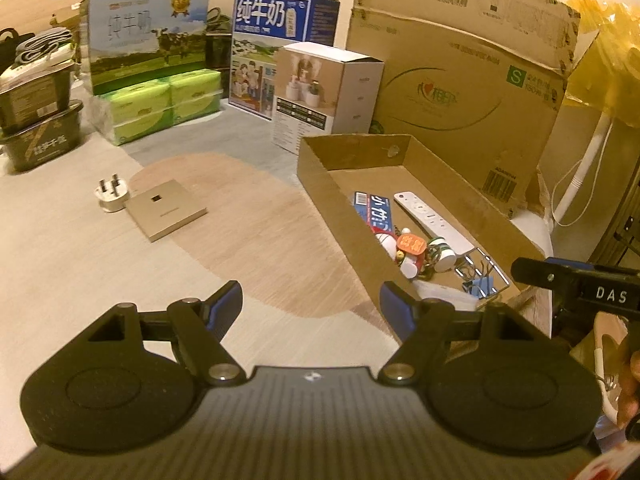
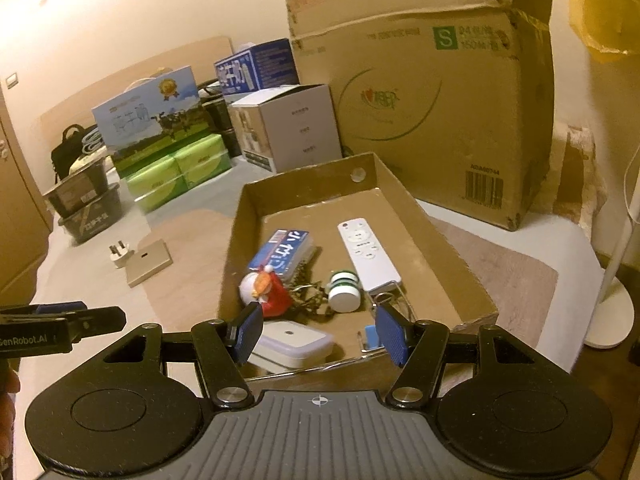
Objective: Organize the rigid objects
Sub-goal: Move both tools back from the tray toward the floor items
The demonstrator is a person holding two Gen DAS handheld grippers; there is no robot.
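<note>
Beyond left claw, probably apart: plug

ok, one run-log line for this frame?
left tongs: open, empty | right tongs: open, empty, over cardboard tray | outside tray: plug, tan square box

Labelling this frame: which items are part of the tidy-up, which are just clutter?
Job:
- shallow cardboard tray
- in it: remote, blue packet, red figure keychain, white lidded case, binder clips
- still out on the table: plug, flat tan box

Lying about:
- big carton
- milk cartons
- tissue packs
</note>
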